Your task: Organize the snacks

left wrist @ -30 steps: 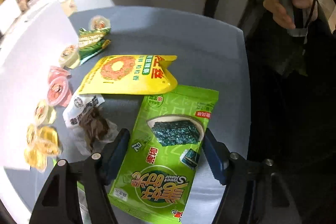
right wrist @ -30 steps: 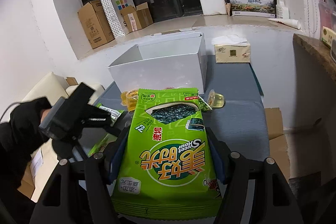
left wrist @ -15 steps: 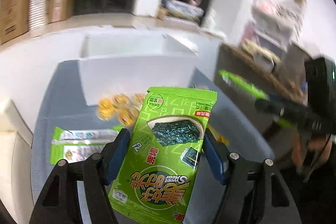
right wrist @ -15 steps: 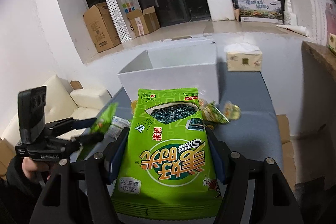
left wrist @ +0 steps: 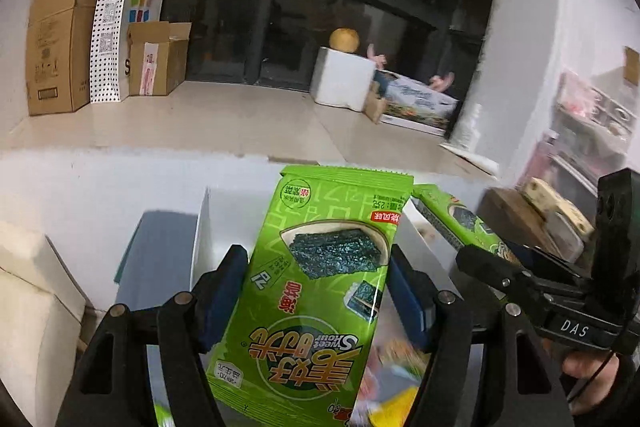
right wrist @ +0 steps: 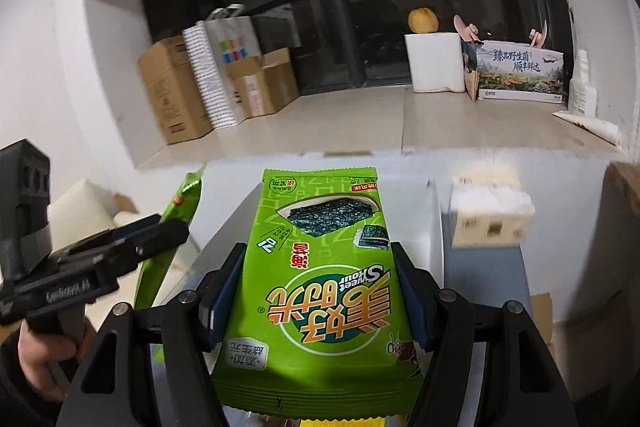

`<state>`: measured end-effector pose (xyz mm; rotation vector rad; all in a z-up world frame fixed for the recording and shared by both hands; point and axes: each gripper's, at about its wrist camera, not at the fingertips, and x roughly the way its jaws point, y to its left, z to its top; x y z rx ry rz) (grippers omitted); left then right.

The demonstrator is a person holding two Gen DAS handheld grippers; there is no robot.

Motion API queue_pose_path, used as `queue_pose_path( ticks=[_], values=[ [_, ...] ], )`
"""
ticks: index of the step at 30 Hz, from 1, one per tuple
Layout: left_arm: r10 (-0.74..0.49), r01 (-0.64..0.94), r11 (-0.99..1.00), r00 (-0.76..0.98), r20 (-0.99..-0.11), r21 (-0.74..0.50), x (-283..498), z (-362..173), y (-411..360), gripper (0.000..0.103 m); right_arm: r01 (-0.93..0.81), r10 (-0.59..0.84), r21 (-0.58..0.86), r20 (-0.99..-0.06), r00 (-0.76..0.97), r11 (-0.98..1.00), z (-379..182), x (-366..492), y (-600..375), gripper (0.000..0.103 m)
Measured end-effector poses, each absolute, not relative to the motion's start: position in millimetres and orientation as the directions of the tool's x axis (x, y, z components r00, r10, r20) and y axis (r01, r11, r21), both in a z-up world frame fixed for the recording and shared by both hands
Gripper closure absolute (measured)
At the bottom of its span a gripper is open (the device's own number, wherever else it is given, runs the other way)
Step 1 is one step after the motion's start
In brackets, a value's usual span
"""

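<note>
Each hand holds a green seaweed snack bag. In the left wrist view my left gripper is shut on one green bag, its blue pads pressing the bag's sides. The bag hangs above the open white box. To the right, my right gripper carries the second green bag. In the right wrist view my right gripper is shut on that bag, also over the white box. At left my left gripper shows with its bag edge-on.
The box stands on a grey table. A tissue box sits to its right. Blurred loose snacks lie below the left bag. A pale sofa is at left. Cardboard boxes line the window ledge.
Both grippers have risen and moved toward the white box with their bags. The left one swung round from facing the snack-strewn table to facing the box and window.
</note>
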<state>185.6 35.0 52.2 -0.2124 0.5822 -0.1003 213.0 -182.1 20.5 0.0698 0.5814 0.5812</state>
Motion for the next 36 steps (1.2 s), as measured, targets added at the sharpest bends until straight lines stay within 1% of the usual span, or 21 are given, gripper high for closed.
queue_pose_path(
  ticks=[3,4,5,6,7,8,11,14,19,23,27,30,32,36],
  values=[
    [-0.119,0.004,0.980,0.820,-0.560,-0.201,226.9,47.9,33.5,0.028,-0.456,0.502,0.229,-0.547,0.670,0.860,18.9,264.4,-172.7,0.029],
    [-0.115,0.006,0.981,0.816,-0.566,-0.192,233.7,45.0,34.6,0.026,-0.452,0.506,0.245,-0.554,0.661,0.858,16.5,276.1,-171.2,0.029],
    [-0.123,0.013,0.981,0.809,-0.574,-0.192,242.3,41.1,33.5,0.020,-0.449,0.515,0.265,-0.562,0.648,0.853,13.4,286.8,-171.7,0.025],
    [-0.124,0.015,0.983,0.794,-0.595,-0.185,250.7,34.4,31.9,0.015,-0.444,0.516,0.275,-0.570,0.639,0.853,11.2,293.9,-170.9,0.013],
    [-0.127,0.018,0.983,0.782,-0.610,-0.181,254.4,29.3,30.8,0.006,-0.422,0.500,0.277,-0.588,0.636,0.863,7.1,303.4,-169.8,0.008],
    [-0.128,0.018,0.984,0.775,-0.619,-0.180,256.1,24.8,30.5,0.001,-0.401,0.480,0.272,-0.604,0.636,0.875,3.7,308.7,-169.6,0.006],
    [-0.109,0.011,0.986,0.796,-0.596,-0.166,247.4,22.8,32.8,0.000,-0.386,0.478,0.286,-0.594,0.647,0.877,-0.8,307.5,-177.4,0.006],
    [-0.107,0.013,0.987,0.796,-0.595,-0.160,239.4,22.9,35.3,0.000,-0.358,0.468,0.303,-0.581,0.666,0.884,-1.8,303.2,-189.9,0.000],
    [-0.095,0.018,0.991,0.803,-0.588,-0.136,221.4,31.2,33.8,0.000,-0.356,0.476,0.315,-0.559,0.679,0.880,7.7,286.8,-206.6,0.000],
    [-0.104,0.034,0.991,0.818,-0.566,-0.132,177.2,35.2,28.6,0.000,-0.370,0.467,0.286,-0.557,0.687,0.884,12.9,252.1,-213.7,0.000],
    [-0.107,0.047,0.991,0.829,-0.549,-0.121,118.3,21.5,20.8,0.000,-0.398,0.471,0.256,-0.552,0.688,0.881,-2.2,198.9,-220.9,0.000],
    [-0.125,0.048,0.988,0.811,-0.571,-0.148,75.3,-1.3,17.6,0.000,-0.407,0.469,0.246,-0.589,0.658,0.880,-27.7,158.1,-226.3,0.000],
    [-0.125,0.021,0.983,0.802,-0.585,-0.181,47.4,-17.6,17.6,0.000,-0.401,0.461,0.243,-0.605,0.649,0.883,-44.4,135.0,-231.2,0.000],
    [-0.144,-0.014,0.969,0.781,-0.608,-0.248,11.9,-38.8,20.9,0.000,-0.378,0.422,0.224,-0.681,0.598,0.898,-86.7,95.6,-231.3,0.000]
  ],
)
